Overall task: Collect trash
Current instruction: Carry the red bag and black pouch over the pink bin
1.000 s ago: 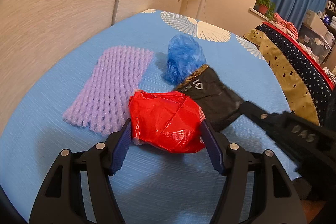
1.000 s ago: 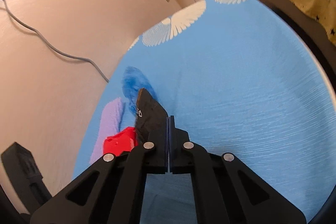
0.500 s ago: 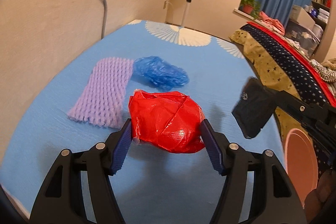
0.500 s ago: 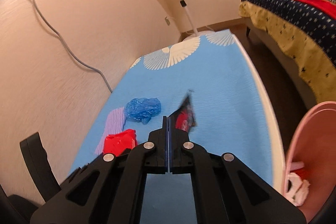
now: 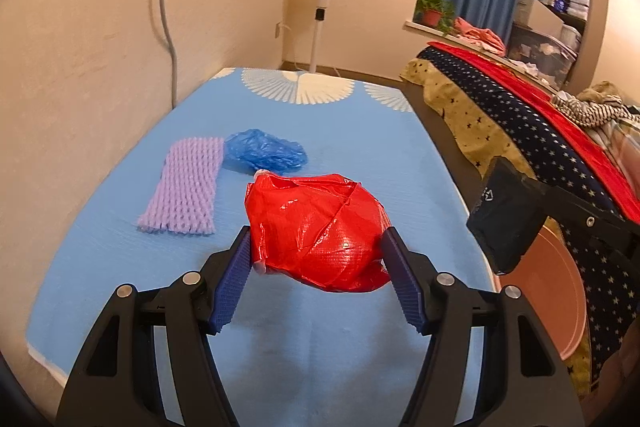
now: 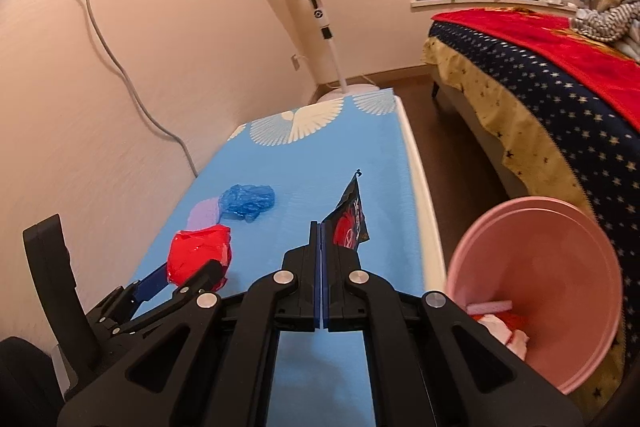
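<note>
Two pieces are lifted: the left hand-held gripper [image 5: 316, 279] clasps the red bag [image 5: 316, 231], the right hand-held gripper [image 6: 322, 247] pinches the black wrapper [image 6: 351, 223]. The bin [image 6: 560, 267] holds some trash; the blue bag [image 5: 266, 151] and foam net [image 5: 184, 187] remain on the counter [image 5: 360, 147]

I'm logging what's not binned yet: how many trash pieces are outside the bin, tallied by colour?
Red: 1, red bag
Black: 1, black wrapper
Blue: 1, blue bag
Purple: 1, purple foam net
Total: 4

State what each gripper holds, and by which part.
Left gripper: the crumpled red bag, clamped across its sides. Right gripper: the black wrapper, pinched at its lower edge.
</note>
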### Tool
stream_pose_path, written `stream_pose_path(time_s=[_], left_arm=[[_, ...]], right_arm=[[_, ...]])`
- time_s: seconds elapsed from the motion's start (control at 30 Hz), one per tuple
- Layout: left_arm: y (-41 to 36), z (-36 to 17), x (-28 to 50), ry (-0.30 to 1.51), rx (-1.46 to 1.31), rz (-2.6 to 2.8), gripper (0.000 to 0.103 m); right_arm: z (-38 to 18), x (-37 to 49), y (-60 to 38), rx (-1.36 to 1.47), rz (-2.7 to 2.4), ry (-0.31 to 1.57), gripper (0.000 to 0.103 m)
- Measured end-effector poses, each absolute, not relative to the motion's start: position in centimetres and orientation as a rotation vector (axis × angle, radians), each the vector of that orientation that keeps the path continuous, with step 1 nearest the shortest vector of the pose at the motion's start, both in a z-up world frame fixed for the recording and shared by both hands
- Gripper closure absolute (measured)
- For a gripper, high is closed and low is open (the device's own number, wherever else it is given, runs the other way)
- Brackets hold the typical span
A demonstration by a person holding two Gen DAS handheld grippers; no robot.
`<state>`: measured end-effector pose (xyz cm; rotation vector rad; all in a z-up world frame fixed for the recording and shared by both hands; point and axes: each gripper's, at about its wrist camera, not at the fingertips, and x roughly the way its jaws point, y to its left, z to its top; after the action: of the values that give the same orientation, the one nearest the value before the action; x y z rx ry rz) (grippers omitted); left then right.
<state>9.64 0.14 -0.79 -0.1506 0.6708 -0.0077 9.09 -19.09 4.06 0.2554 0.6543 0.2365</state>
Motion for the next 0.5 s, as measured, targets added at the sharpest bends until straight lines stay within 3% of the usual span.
stream_pose_path(time_s=[0.5], left_arm=[[-3.3,0.6,7.3,0.632,-0.118,-0.109,0.040]], right_arm=[[6.0,4.1,-22.6,0.231,0.152,0.598,0.103]])
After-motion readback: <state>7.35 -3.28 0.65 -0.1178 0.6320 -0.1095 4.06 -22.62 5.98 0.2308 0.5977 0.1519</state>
